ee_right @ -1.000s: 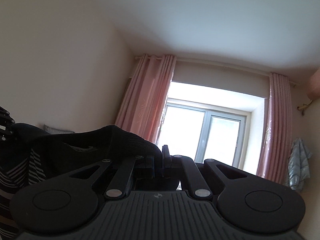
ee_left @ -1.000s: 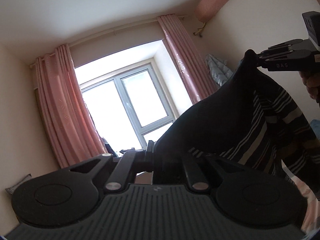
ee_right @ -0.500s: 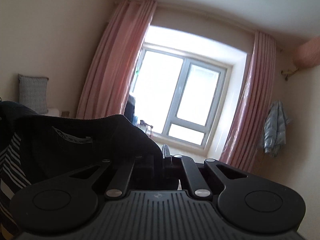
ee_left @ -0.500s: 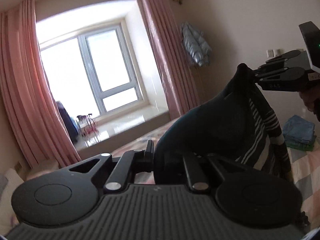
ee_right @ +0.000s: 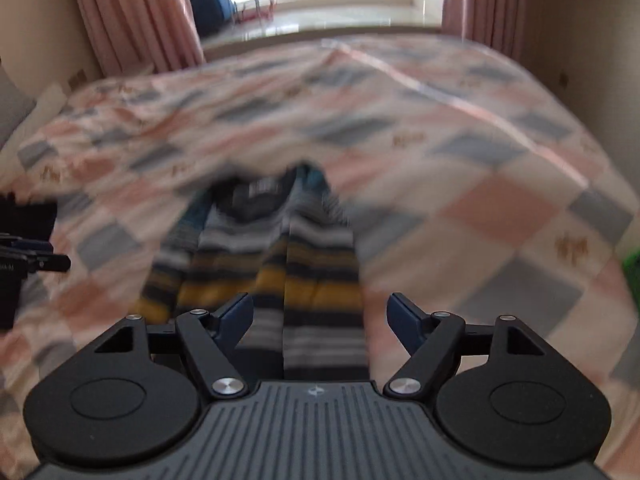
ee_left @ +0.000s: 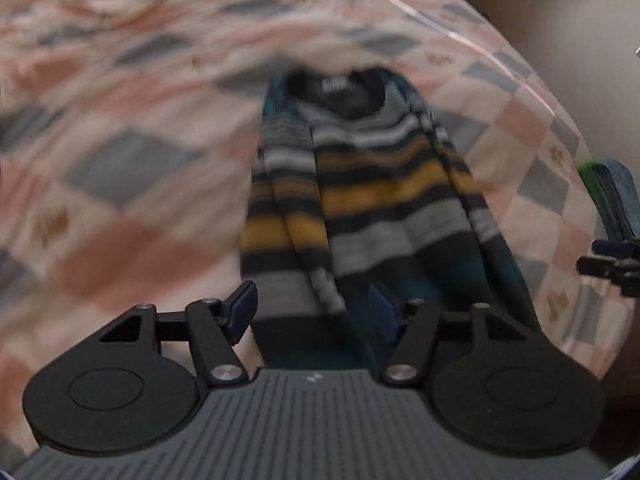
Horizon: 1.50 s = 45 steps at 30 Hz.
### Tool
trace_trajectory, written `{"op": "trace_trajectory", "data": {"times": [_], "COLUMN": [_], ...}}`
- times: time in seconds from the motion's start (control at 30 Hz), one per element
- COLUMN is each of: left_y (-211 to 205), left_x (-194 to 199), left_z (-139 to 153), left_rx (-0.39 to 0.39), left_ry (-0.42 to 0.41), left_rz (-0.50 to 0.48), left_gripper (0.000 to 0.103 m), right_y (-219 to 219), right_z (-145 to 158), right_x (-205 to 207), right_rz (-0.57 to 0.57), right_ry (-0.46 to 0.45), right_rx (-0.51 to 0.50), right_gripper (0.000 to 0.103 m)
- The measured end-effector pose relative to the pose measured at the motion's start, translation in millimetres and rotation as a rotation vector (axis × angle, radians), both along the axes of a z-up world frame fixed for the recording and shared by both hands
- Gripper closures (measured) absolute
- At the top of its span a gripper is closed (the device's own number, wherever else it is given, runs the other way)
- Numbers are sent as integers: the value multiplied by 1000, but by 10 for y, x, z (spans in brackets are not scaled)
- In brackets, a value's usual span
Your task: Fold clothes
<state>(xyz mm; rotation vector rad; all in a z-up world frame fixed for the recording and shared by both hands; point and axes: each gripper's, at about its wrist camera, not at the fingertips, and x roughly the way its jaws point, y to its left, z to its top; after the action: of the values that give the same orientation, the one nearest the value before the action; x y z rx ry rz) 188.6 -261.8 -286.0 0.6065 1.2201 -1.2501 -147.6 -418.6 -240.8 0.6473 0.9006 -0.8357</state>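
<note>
The striped sweater [ee_left: 372, 204] lies lengthwise on the bed [ee_left: 132, 168], collar at the far end, hem nearest both grippers, probably laid out flat so it can be folded. Its bands run grey, white, mustard and dark navy; both sleeves seem to be folded in over the body, though motion blur makes that uncertain. The left gripper [ee_left: 312, 310] and right gripper [ee_right: 320, 316] hover over the hem with jaws wide, holding nothing. A folded blue cloth [ee_left: 616, 200] sits at the bed's right edge.
</note>
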Motion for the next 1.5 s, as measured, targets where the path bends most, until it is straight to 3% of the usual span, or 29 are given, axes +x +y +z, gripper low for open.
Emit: {"op": "trace_trajectory", "data": {"times": [0.07, 0.13, 0.23, 0.27, 0.3, 0.33, 0.37, 0.4, 0.43, 0.47, 0.57, 0.7, 0.77, 0.87, 0.9, 0.93, 1.0, 1.07, 1.1, 1.2, 1.27, 1.33, 1.5], "left_y": [515, 904, 1080, 1088, 1064, 1070, 1068, 1047, 1041, 1036, 1013, 961, 918, 913, 945, 1007, 1150, 1309, 1391, 1609, 1706, 1789, 2017], "left_x": [-323, -607, -923, -1006, -1085, -1132, -1143, -1120, -1079, -1019, -700, 201, 645, 1081, 1128, 1108, 968, 646, 458, -133, -545, -855, -1047], "left_z": [-196, -226, -176, -206, -190, -230, -294, -327, -307, -224, 161, 928, 1218, 1298, 1273, 1222, 1078, 784, 590, -29, -356, -506, -610], "left_rx": [75, 116, 146, 162, 184, 208, 230, 239, 232, 217, 175, 130, 138, 213, 225, 222, 205, 206, 208, 208, 190, 142, 66], "left_ry": [88, 150, 152, 115, 66, 18, -18, -44, -80, -133, -312, -584, -712, -820, -811, -778, -699, -570, -475, -152, 18, 108, 157], "left_rz": [51, 87, 99, 86, 67, 53, 49, 56, 60, 56, 54, 205, 293, 397, 422, 443, 476, 479, 483, 507, 526, 545, 643], "left_gripper": [46, 43, 38, 40, 53, 84, 94, 100, 100, 100, 101, 100, 94, 81, 68, 52, 36, 37, 42, 66, 67, 58, 54], "right_y": [463, 906, 1273, 1377, 1442, 1495, 1509, 1518, 1496, 1467, 1285, 644, 186, -554, -687, -796, -833, -601, -486, 98, 470, 795, 1091], "right_z": [-346, -482, -492, -469, -477, -494, -554, -629, -679, -723, -439, 232, 496, 702, 705, 704, 661, 557, 504, 75, -245, -450, -661], "right_x": [-169, -347, -524, -573, -598, -616, -624, -636, -654, -673, -791, -1273, -1628, -2163, -2283, -2390, -2509, -2485, -2472, -2220, -1972, -1644, -1216], "right_rz": [27, 44, 95, 124, 159, 196, 232, 270, 302, 332, 358, 282, 182, -41, -103, -163, -232, -226, -224, -155, -76, 33, 258], "right_ry": [78, 123, 173, 191, 226, 265, 304, 332, 346, 358, 355, 348, 389, 433, 429, 423, 387, 315, 279, 124, 3, 5, 99], "right_rx": [101, 168, 213, 215, 204, 191, 177, 171, 183, 198, 97, -78, -164, -171, -144, -118, -78, -54, -43, 115, 269, 312, 111], "right_gripper": [29, 29, 21, 19, 18, 19, 22, 40, 87, 98, 98, 98, 98, 94, 83, 61, 52, 38, 34, 35, 44, 47, 47]}}
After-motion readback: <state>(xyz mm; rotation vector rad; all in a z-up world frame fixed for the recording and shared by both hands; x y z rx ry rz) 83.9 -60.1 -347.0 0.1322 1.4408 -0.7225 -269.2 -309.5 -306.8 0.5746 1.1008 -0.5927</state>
